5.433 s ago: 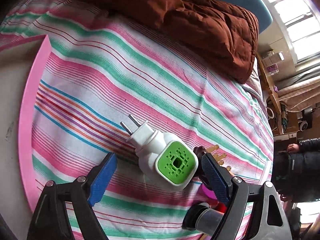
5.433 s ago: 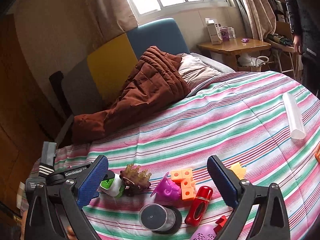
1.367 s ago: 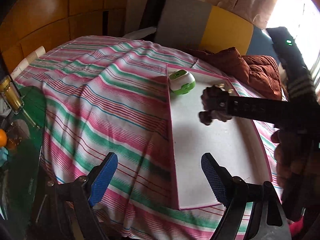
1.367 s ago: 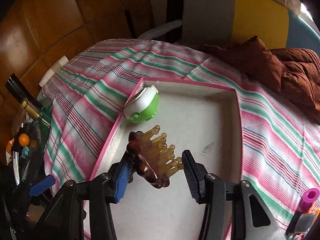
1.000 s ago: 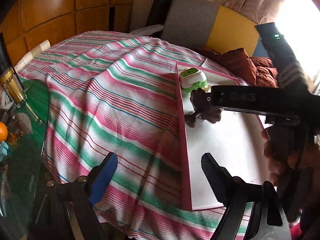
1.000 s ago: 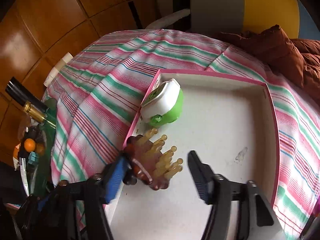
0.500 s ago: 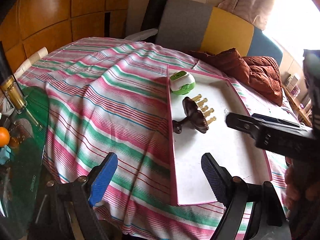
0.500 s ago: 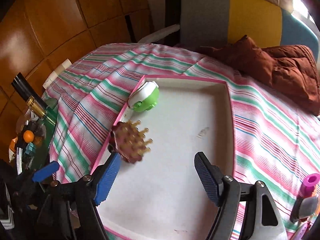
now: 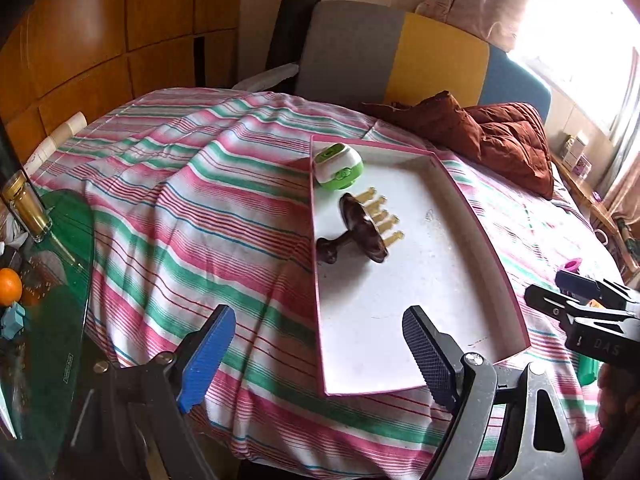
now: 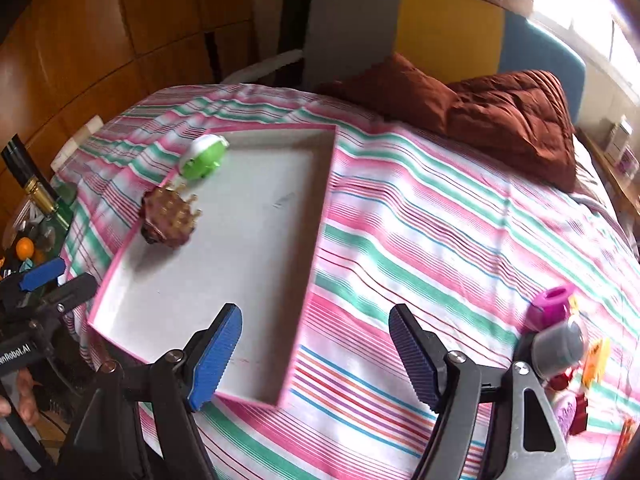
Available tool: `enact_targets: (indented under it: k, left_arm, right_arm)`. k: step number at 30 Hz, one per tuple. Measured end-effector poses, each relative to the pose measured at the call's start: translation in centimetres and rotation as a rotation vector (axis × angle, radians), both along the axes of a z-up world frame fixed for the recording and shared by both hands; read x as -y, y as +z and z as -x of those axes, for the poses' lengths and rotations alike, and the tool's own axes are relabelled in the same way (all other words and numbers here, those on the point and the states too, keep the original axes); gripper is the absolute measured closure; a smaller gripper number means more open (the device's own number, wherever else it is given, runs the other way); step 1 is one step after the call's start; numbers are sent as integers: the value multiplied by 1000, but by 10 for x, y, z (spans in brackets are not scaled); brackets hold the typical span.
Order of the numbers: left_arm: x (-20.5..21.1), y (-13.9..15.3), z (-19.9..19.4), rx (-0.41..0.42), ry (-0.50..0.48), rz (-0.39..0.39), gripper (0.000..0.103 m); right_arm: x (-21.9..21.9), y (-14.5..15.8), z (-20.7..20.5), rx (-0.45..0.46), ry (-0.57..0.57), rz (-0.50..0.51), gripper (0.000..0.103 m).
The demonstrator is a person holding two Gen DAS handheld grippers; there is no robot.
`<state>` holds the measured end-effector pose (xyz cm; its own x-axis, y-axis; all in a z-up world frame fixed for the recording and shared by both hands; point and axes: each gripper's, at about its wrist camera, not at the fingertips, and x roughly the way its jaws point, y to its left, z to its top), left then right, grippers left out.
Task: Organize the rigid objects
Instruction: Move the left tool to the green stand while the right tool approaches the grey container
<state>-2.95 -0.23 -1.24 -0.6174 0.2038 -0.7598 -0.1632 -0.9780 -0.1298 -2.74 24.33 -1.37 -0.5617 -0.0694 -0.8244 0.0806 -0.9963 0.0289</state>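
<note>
A pink-rimmed white tray (image 9: 440,280) (image 10: 224,264) lies on the striped bed. In it lie a white and green plug adapter (image 9: 338,166) (image 10: 202,156) and a brown scalp massager with amber prongs (image 9: 362,232) (image 10: 170,216), near the tray's left edge. My left gripper (image 9: 316,354) is open and empty, near the tray's near corner. My right gripper (image 10: 316,350) is open and empty, over the tray's right rim. A pink cap (image 10: 552,306), a grey-lidded jar (image 10: 560,346) and other small toys lie at the right in the right wrist view.
A brown quilt (image 9: 492,136) (image 10: 500,116) lies at the bed's head against a grey, yellow and blue headboard (image 9: 400,60). A green glass side table (image 9: 44,300) with a gold bottle (image 9: 26,206) and an orange (image 9: 9,286) stands at the left.
My right gripper carried the brown massager to the tray, let it go beside the adapter, and has pulled back to the right, open. The left gripper stays open and barely moved.
</note>
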Motion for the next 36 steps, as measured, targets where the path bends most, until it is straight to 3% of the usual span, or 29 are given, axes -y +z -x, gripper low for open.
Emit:
enact_targets:
  k: [15,20,29,33,36]
  left_arm:
    - [-18,2,-6,-14,-58,6,17]
    - [-24,5,-8,-27,-90,-13,17]
    - [-44,6,-14,-32,-163,-17,17]
    - [-50,6,-17,-31,-192,-18,17]
    - [-55,6,-20,-25,-218,-24,17]
  right_arm:
    - [-79,8,-36,36,-175,-49,26]
    - [-116,15,-56,73,-290,-16,26]
    - [-178,-2,-96,213,-541,171,26]
    - [-176,-25,-97,271,-570,263,25]
    - [-162,-26,-82,243,-500,388,24]
